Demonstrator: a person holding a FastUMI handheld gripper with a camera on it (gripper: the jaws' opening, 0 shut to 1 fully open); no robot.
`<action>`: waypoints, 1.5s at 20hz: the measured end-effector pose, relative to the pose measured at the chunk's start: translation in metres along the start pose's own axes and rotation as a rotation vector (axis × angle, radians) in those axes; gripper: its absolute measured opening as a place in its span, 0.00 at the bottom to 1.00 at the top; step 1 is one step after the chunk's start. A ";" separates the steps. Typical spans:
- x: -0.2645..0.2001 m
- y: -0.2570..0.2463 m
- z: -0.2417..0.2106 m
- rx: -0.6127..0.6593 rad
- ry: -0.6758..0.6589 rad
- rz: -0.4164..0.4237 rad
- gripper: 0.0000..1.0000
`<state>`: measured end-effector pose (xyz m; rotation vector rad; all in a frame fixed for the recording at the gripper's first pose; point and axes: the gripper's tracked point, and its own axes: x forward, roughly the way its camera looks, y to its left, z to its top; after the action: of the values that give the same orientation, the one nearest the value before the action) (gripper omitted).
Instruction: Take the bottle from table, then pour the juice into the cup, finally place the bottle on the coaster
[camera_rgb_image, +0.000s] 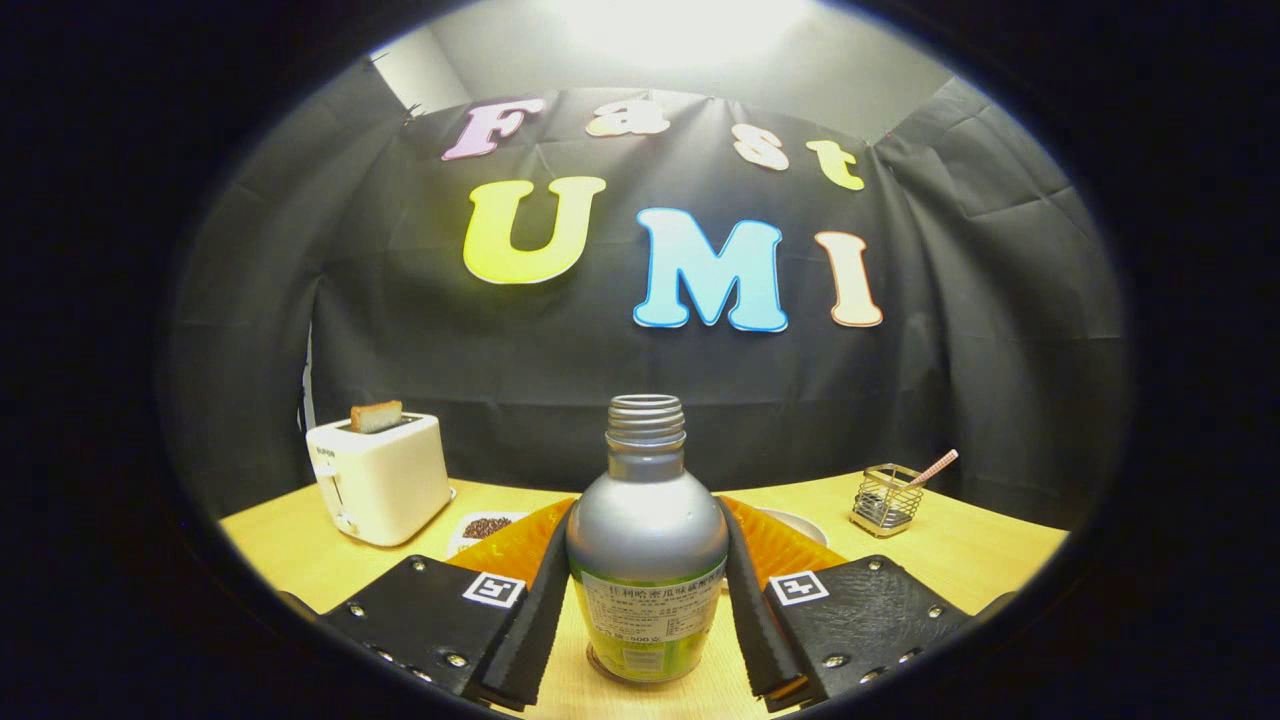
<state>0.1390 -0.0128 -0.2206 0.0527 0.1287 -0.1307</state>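
A silver bottle (646, 530) with a green label and an open threaded neck stands upright between my fingers. My gripper (646, 512) is shut on it, with the black pads (545, 600) pressing against both of its sides. Its base is close to the wooden table (960, 560); I cannot tell whether it touches. Right behind the bottle lies an orange ribbed piece (510, 548), spreading out to both sides, partly hidden by the bottle and fingers. Beyond it, on the right, the white rim of a cup or bowl (798, 522) shows.
A white toaster (380, 480) with a slice of toast (376, 416) stands at the far left of the table. A small white dish of dark beans (487, 527) lies next to it. A wire basket (886, 498) with a striped straw sits far right.
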 end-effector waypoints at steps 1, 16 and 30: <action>0.004 0.002 -0.008 -0.006 0.010 0.007 0.74; 0.034 0.005 -0.041 0.082 0.020 -0.008 0.74; -0.024 -0.011 0.069 0.030 -0.062 0.037 0.98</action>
<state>0.1220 -0.0249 -0.1499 0.0805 0.0636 -0.0969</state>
